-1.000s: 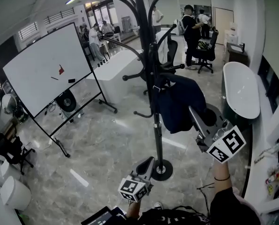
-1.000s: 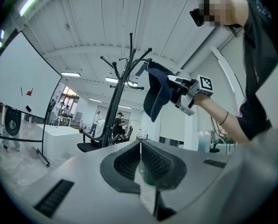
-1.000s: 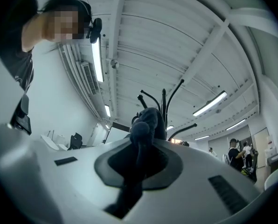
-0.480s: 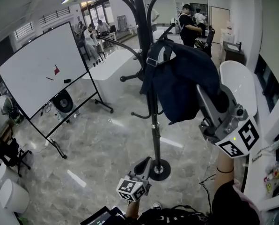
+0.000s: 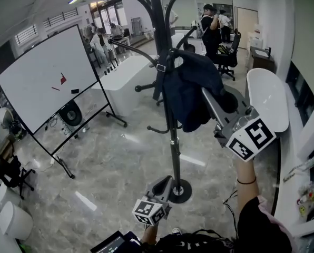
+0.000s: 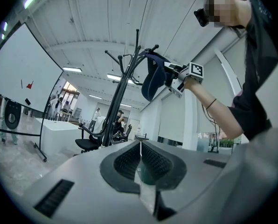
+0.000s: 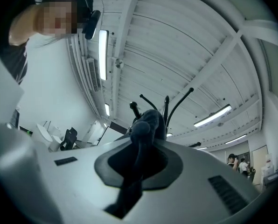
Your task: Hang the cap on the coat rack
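**Cap held up at the rack – not yet hung**

Your right gripper [image 5: 205, 95] is raised, pointing up and away from you. Its jaws are clamped together on a fold of the dark cap [image 5: 191, 91]; in the right gripper view the fabric runs straight through the pads [image 7: 129, 164] and bunches beyond the tips.

The cap sits high beside the coat rack [image 5: 171, 136], just right of the pole, below the curved top arms. Its strap end with buckle lies across the pole in the head view – whether it touches a hook, you cannot tell from here. In the left gripper view the cap [image 6: 150, 76] hangs just off the rack's upper arms.

Your left gripper [image 5: 166, 181] is held low, near the rack's round base, pointing level. Its jaws are pressed together with nothing between them.
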{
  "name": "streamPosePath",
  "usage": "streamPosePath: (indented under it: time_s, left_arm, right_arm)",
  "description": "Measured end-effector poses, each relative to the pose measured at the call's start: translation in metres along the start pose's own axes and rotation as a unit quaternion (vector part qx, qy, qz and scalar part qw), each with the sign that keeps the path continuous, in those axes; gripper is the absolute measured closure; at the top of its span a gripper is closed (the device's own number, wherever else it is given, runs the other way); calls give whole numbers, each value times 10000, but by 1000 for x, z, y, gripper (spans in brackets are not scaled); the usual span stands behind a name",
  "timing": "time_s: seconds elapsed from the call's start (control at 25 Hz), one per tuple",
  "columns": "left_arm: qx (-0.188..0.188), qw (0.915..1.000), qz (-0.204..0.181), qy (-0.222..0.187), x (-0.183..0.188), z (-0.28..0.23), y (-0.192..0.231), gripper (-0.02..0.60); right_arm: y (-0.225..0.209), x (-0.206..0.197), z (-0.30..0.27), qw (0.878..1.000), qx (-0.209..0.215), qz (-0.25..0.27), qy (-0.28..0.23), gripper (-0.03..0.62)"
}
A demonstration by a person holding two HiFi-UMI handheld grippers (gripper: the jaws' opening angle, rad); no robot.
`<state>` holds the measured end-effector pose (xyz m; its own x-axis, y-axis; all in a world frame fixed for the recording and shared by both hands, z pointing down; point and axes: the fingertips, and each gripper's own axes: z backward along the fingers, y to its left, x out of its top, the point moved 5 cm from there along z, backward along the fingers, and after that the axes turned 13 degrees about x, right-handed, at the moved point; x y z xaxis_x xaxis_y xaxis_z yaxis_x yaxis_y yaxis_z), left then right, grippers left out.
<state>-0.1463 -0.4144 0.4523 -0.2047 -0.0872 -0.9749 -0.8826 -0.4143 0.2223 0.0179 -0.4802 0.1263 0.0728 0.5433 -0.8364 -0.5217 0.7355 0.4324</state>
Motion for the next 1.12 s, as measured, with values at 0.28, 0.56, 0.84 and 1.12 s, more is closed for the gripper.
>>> streamPosePath:
  time_s: [0.28,0.56,0.84,1.12]
  left_arm:
    - [105,9999,24,14,-1,-2,8,573]
    - [157,9998,68,66,-2,0,11,574]
    - [188,9997,103,97,-5,-1,11,574]
    - [221,9995,154,135,-9,1,-2,574]
  right_arm:
    - [-14,-47,-14,9983,-84,-311,483,560]
    - [-17,-100,-22,9938,-156,-835,711,560]
    - [-13,-109,-26,9945,-45,-960,414,541]
    - [-1,-129,1,9830,34,-1830,120,353]
